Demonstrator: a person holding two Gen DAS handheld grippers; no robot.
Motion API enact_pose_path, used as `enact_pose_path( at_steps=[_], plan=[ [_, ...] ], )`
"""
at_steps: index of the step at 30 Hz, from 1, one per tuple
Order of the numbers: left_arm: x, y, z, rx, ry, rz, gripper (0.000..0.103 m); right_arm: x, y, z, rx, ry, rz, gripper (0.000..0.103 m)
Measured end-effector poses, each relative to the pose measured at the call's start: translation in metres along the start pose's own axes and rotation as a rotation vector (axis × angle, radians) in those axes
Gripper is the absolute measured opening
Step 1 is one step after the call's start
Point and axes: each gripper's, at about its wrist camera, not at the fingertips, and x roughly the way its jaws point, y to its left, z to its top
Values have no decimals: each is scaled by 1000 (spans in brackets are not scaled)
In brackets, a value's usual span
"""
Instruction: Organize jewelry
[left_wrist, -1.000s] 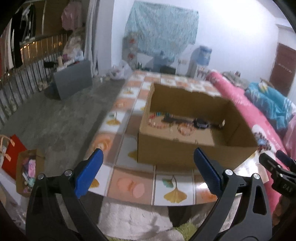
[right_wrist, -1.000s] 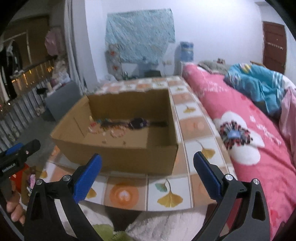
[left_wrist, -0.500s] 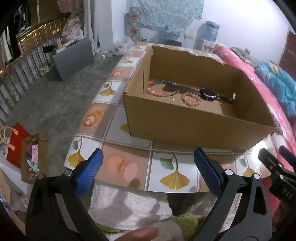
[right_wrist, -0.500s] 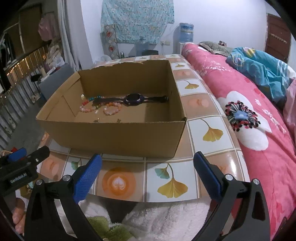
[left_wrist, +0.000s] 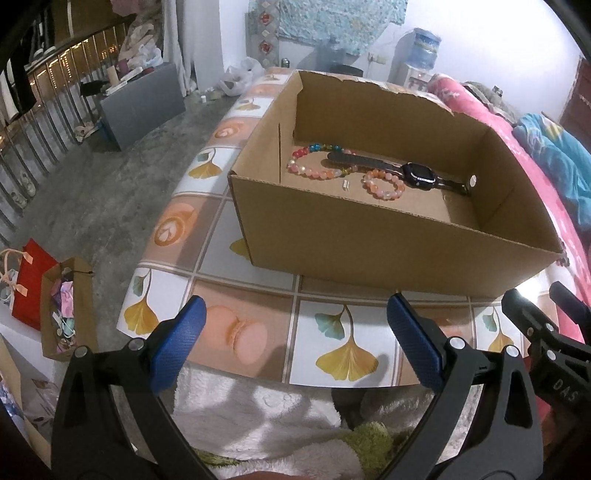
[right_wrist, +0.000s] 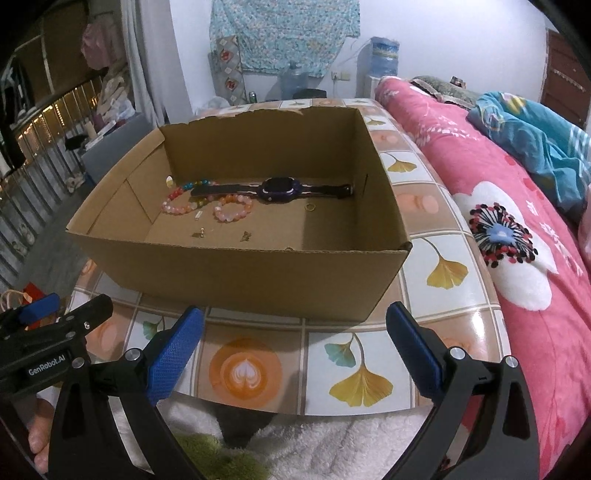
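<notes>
Both grippers, left gripper (left_wrist: 293, 345) and right gripper (right_wrist: 294, 345), hover released before the cardboard box (right_wrist: 236, 275) holding bracelets and a watch (right_wrist: 277, 188).

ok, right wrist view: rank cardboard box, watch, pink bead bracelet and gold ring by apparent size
1. cardboard box, by far the largest
2. watch, with its strap laid out flat across the box floor
3. pink bead bracelet
4. gold ring, tiny

All four lie at a similar depth, so the order is fairly safe.

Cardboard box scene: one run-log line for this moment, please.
left gripper: open, empty | right gripper: open, empty | cardboard box: on tiled table | inside: watch, two bead bracelets, small pieces
</notes>
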Motion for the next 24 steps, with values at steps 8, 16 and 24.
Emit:
enact_pose_path(
  at_steps=[8,16,24],
  plan=[
    [3,-1,1,11,16,-4,95,3,-2,1,14,9,0,96],
    [3,-5,-1,24,19,-9,95,5,-3,1,17,13,0,96],
    [4,-9,-2,43,27,-16,95,6,-4,0,23,15,4,96]
  ],
)
